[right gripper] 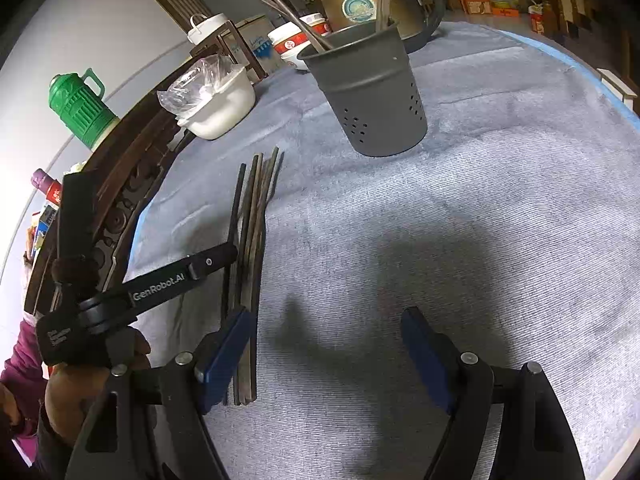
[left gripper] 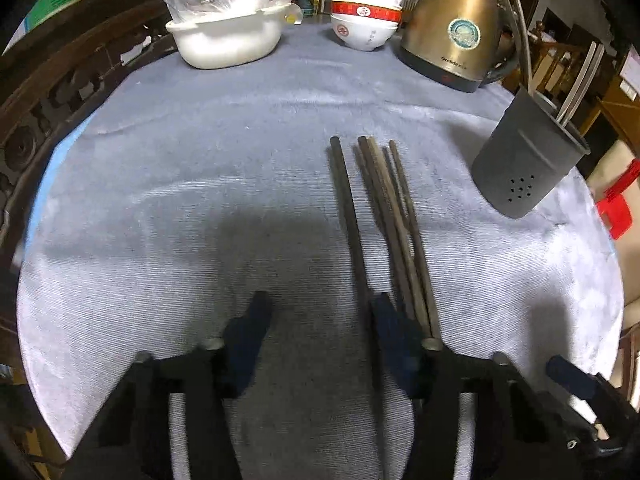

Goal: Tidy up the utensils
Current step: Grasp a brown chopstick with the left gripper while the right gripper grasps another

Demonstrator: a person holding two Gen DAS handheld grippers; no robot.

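Several dark chopsticks lie side by side on the grey-blue cloth. A grey perforated utensil holder stands beyond them to the right, with a few thin metal utensils in it. My left gripper hangs low over the cloth with its jaws apart and bare cloth between them. Its right finger sits at the near ends of the chopsticks. My right gripper is open over bare cloth, its left finger above the chopsticks' near ends.
A brass kettle, stacked red-and-white bowls and a white tub with a plastic bag stand along the far edge. A carved wooden rail borders the left side. A green flask stands beyond it.
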